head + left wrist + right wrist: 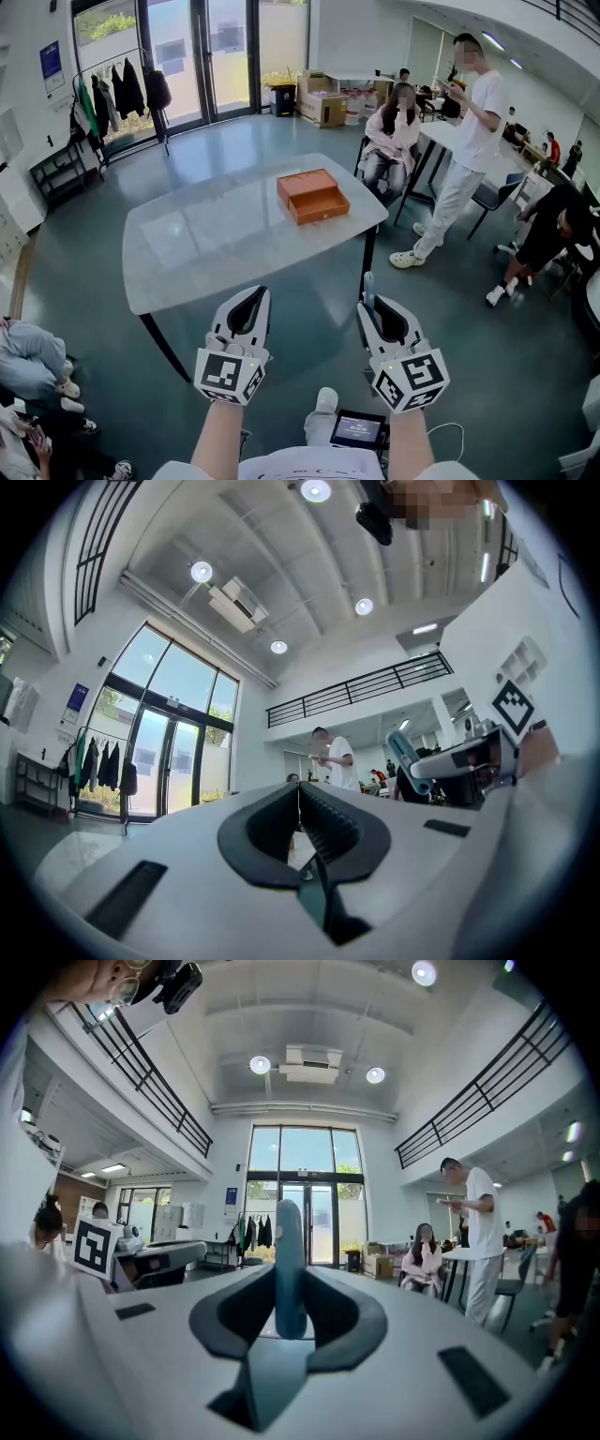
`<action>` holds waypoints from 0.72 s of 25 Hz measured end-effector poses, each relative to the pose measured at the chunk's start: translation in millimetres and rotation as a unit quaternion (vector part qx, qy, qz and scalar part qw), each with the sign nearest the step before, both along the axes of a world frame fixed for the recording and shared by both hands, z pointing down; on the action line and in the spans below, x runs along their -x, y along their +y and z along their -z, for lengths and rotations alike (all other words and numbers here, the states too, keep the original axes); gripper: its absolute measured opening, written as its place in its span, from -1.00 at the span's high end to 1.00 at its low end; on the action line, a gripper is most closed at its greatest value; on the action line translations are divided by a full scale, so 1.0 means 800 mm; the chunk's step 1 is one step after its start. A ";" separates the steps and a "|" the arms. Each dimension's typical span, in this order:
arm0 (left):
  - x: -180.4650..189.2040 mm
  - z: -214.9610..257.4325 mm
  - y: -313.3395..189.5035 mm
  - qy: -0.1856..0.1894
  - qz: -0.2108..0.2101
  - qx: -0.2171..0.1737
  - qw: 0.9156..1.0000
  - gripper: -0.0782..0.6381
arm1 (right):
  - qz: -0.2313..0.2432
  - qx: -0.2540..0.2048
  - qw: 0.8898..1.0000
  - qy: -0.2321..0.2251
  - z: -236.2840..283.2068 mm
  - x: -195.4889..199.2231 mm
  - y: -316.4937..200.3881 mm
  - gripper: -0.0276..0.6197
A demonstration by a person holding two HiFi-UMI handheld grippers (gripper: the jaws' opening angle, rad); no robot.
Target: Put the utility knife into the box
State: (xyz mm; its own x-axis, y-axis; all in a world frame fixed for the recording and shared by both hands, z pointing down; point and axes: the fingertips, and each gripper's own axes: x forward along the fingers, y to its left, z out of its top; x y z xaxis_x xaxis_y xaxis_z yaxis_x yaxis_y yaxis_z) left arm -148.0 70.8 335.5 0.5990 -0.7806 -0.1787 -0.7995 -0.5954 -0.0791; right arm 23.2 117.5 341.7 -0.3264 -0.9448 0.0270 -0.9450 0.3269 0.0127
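An orange box [312, 197] with its drawer slid out lies on the far right part of the pale table [206, 239]. My right gripper [369, 302] is held low in front of the table's near edge, shut on a blue utility knife [368, 288] that sticks up from its jaws; the knife [288, 1265] stands upright between them in the right gripper view. My left gripper [255, 298] hovers beside it to the left, shut with nothing in it; its jaws [300, 803] meet in the left gripper view. The box is hidden in both gripper views.
A seated person [391, 131] and a standing person in white [469, 141] are beyond the table's right side. Another table [441, 131] and chairs stand there. Coats hang on a rack [117, 89] at the far left. A small screen [356, 429] sits near my feet.
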 end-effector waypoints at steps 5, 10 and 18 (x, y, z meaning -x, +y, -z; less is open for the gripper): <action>-0.028 0.002 -0.051 0.001 0.007 0.004 1.000 0.74 | 0.007 0.007 1.000 -0.002 -0.003 -0.027 -0.050 0.60; -0.065 0.003 -0.099 0.002 0.010 0.002 1.000 0.74 | 0.015 0.009 1.000 -0.001 -0.004 -0.061 -0.098 0.60; -0.121 0.009 -0.173 0.004 0.023 -0.004 1.000 0.74 | 0.035 0.007 0.999 0.008 -0.001 -0.116 -0.178 0.60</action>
State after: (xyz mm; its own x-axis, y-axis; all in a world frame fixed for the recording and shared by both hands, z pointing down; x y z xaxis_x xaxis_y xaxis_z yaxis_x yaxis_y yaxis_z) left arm -51.1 -67.9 327.9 0.5610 -0.8057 -0.1902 -0.8266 -0.5575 -0.0765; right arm 116.3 -25.0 342.7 -0.3905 -0.9195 0.0456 -0.9198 0.3917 0.0224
